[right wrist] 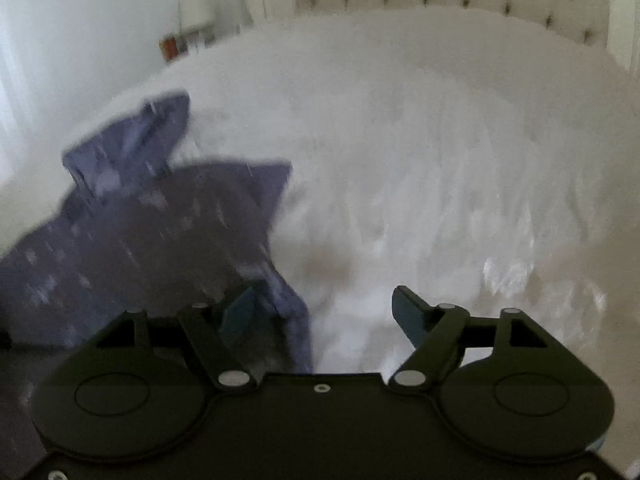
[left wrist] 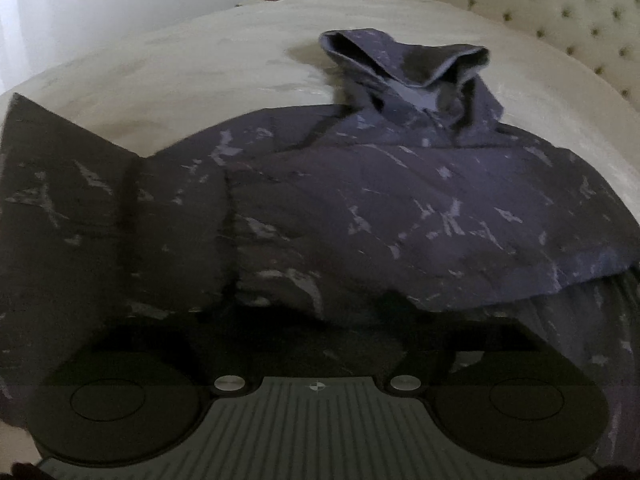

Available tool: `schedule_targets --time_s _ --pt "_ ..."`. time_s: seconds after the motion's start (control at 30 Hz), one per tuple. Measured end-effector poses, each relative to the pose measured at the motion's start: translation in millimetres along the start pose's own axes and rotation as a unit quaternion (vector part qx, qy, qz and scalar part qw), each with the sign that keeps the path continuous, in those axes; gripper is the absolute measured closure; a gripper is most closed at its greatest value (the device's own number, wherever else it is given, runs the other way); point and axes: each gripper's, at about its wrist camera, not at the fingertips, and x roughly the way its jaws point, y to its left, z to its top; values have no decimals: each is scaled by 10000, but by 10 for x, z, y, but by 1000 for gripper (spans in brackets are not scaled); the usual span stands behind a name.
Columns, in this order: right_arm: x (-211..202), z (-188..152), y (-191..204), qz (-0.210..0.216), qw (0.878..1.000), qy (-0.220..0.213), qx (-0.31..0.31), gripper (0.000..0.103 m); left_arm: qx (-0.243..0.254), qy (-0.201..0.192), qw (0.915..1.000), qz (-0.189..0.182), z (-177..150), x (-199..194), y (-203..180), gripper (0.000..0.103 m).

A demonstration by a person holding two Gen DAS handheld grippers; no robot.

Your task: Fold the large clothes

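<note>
1. The dark patterned hoodie (left wrist: 360, 200) lay spread on the pale bed (left wrist: 180, 68), its hood (left wrist: 404, 64) toward the tufted headboard (left wrist: 560, 12). One sleeve or side panel (left wrist: 80, 208) lay out to the left in the left wrist view.
2. It looked soft and limp, of thick knit cloth, probably middling in weight for a garment. I judged it would sag and drape from any hold, not keep a shape, and it was not fragile.
3. The best holds seemed to be the hem corners, the shoulder seams or a cuff, where doubled cloth gives the pads something to bite. A pinch in mid-panel would likely just raise a tent of fabric.
4. The left hand-held gripper's fingers were lost in the dark cloth close under its camera; I could not tell from the view whether it was released or clenched.
5. The right hand-held gripper (right wrist: 324, 312) stood released, jaws wide apart. The hoodie's edge (right wrist: 292, 312) lay just beside its left finger (right wrist: 240, 312), with bare bed between the fingers.
6. Count: one hoodie, one hood, one bed, one headboard, two hand-held grippers. The small items on the far shelf were too blurred to count.
</note>
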Motion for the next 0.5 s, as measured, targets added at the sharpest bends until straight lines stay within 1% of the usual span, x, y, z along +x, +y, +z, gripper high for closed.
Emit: schedule_targets --time_s 0.07,0.1,0.13,0.17,0.23,0.33,0.4,0.5 --pt "-56 65 78 51 9998 -211 -50 20 46 -13 10000 -39 -24 5 -38 20" --pt "-45 88 116 115 9996 -223 -93 14 56 -22 10000 -56 -29 2 -52 18" --pt "-2 115 153 175 9996 -197 -139 11 55 -25 9999 -90 -35 -3 -63 17" --pt "71 130 198 181 9995 -168 -193 11 43 -17 9999 -153 -45 -13 -66 17" --pt "214 107 247 56 9996 -62 -269 11 -13 -37 9995 -311 -77 -75 -53 17" --pt "491 -48 265 -203 9985 299 -410 11 -122 -50 9983 -573 -159 -226 0 17" --pt "623 -171 271 -274 9968 473 -584 7 -142 -128 9980 -601 -227 -369 37 17" --pt "606 -195 269 -323 9971 417 -545 5 -102 -332 9980 -519 -322 -625 130 15"
